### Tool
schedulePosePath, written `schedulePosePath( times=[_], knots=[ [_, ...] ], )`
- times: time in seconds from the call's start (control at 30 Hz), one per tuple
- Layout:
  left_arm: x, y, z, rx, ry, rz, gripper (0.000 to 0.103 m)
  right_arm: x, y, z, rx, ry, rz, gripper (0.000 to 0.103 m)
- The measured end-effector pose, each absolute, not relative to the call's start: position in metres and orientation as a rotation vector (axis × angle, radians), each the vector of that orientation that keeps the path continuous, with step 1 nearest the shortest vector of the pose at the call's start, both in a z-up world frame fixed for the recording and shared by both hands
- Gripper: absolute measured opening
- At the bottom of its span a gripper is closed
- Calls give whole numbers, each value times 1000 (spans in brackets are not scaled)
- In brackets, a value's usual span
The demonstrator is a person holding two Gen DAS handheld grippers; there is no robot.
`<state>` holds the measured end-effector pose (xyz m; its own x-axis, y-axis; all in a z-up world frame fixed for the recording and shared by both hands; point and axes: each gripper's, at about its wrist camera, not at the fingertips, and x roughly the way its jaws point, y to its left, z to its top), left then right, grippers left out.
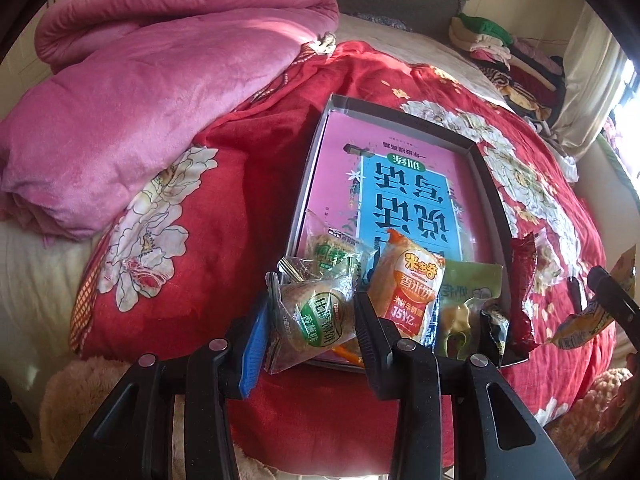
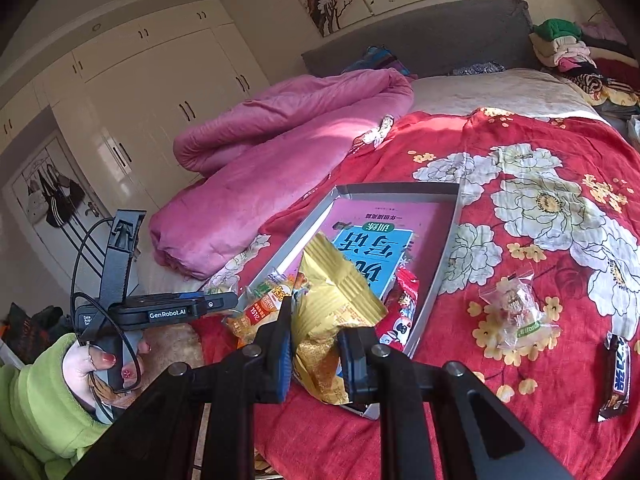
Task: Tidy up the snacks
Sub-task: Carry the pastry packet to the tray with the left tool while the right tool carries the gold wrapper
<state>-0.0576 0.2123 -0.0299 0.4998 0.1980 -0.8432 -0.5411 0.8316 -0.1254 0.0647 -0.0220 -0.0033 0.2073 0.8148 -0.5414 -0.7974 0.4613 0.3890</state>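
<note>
Between the jaws of the left gripper (image 1: pixel 310 322), low in the centre of the left wrist view, sat a clear-wrapped round cake (image 1: pixel 316 320) with a green label, and the jaws were clamped on it from both sides. Just right of it in that frame, an orange rice-cracker packet (image 1: pixel 408 292) leaned inside the near end of a shallow grey box (image 1: pixel 486 172), with a pale green packet (image 1: pixel 468 304) touching it further right and another clear-wrapped cake (image 1: pixel 330 254) just behind the held one. A pink and blue book (image 1: pixel 400 184) lay flat on the box's floor, filling the upper part of it. A dark red wrapper (image 1: pixel 522 292) stood against the box's right wall.

At lower centre of the right wrist view, the right gripper (image 2: pixel 314 354) had its jaws pressed together on a crumpled gold foil packet (image 2: pixel 332 300), which rose above the near end of the box. A red packet (image 2: pixel 404 304) showed just right of the gold one, inside the box. Further right, on the red floral bedspread (image 2: pixel 520 240), lay a clear-wrapped sweet (image 2: pixel 516 312) and, near the right edge, a dark chocolate bar (image 2: pixel 616 376), both outside the box and apart from each other. At lower left, a hand (image 2: pixel 92 364) in a green sleeve (image 2: pixel 36 408) gripped the other gripper's handle. A pink quilt (image 2: pixel 280 136) was heaped at upper left.
</note>
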Motion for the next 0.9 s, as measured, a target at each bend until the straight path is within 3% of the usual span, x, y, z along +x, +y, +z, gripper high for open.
schedulePosePath(
  times=[0.9],
  knots=[
    [-40, 194, -45, -353, 952, 379, 43, 80, 29, -23, -72, 725, 1027, 21]
  ],
)
